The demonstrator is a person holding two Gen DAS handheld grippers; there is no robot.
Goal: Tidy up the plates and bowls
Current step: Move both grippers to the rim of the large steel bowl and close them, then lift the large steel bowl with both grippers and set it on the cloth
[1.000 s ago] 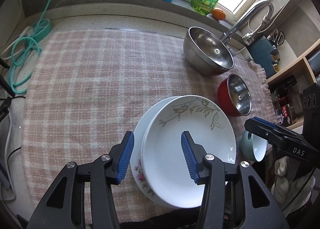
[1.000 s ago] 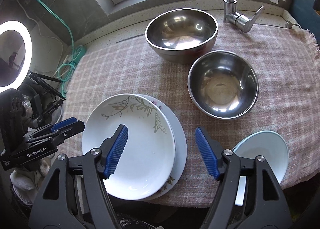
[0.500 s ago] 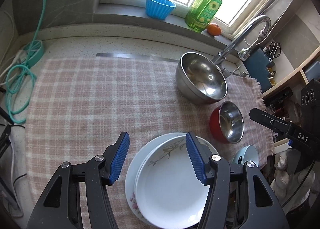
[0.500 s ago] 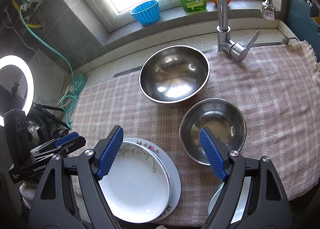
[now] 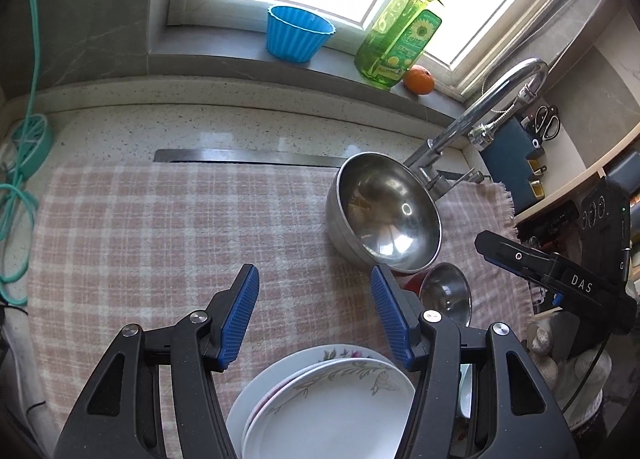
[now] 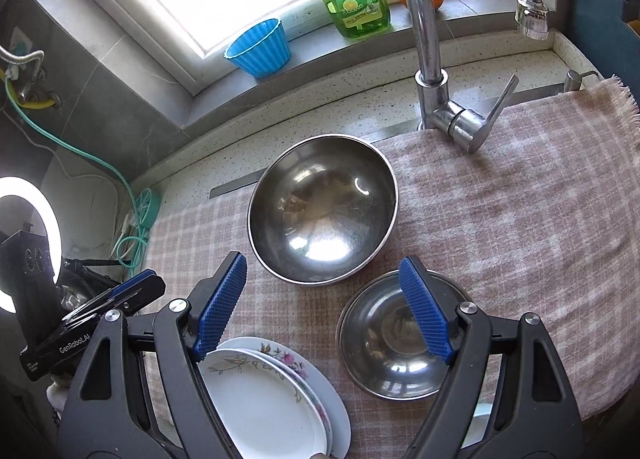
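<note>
Two white flowered plates (image 5: pixel 328 399) lie stacked on the checked cloth (image 5: pixel 160 227), low in both views (image 6: pixel 264 391). My left gripper (image 5: pixel 313 271) hangs open above the cloth just beyond the stack, with nothing between its blue pads. A large steel bowl (image 5: pixel 384 211) stands behind to the right, a small steel bowl (image 5: pixel 446 293) with a red outside next to it. My right gripper (image 6: pixel 322 259) is open and empty too, over the gap between the large bowl (image 6: pixel 324 211) and the small bowl (image 6: pixel 392 343). A sliver of pale bowl (image 6: pixel 480 419) shows at the cloth's front edge.
A tap (image 6: pixel 428 59) rises behind the bowls. On the sill stand a blue cup (image 5: pixel 298 33), a green soap bottle (image 5: pixel 400 31) and an orange (image 5: pixel 418 79). A teal hose (image 5: pixel 20 163) lies at the left, a ring light (image 6: pixel 24 243) beyond it, shelves (image 5: pixel 560 179) at the right.
Both grippers have drawn back and risen from the plates, which slid to the bottom of both views. The left jaws stand a little wider. The sill and tap have come into view.
</note>
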